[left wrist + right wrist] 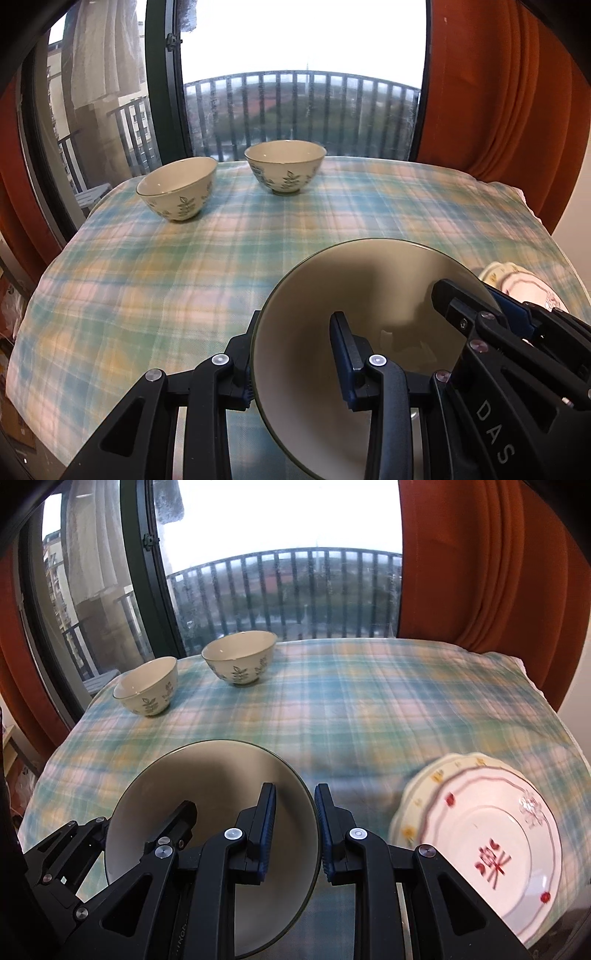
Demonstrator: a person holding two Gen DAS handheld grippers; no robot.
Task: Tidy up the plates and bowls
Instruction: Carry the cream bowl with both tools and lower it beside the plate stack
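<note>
Both grippers pinch one olive-rimmed plate (369, 295) above the near checked surface (184, 266): the left gripper (295, 354) has its fingers clamped on the left rim, the right gripper (294, 830) on the right rim. Only the right view fully shows the stacked patterned plates (480, 834) at near right. Two leaf-printed bowls (177, 188) (285, 166) stand far left, apart.

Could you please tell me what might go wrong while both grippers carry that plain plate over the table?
1. The left gripper and right gripper each pinch only the plain plate's rim; uneven motion could let it slip.
2. The stacked decorated plates lie close beside it; lowering carelessly could chip them.
3. The soft plaid cloth may let dishes rock.
</note>
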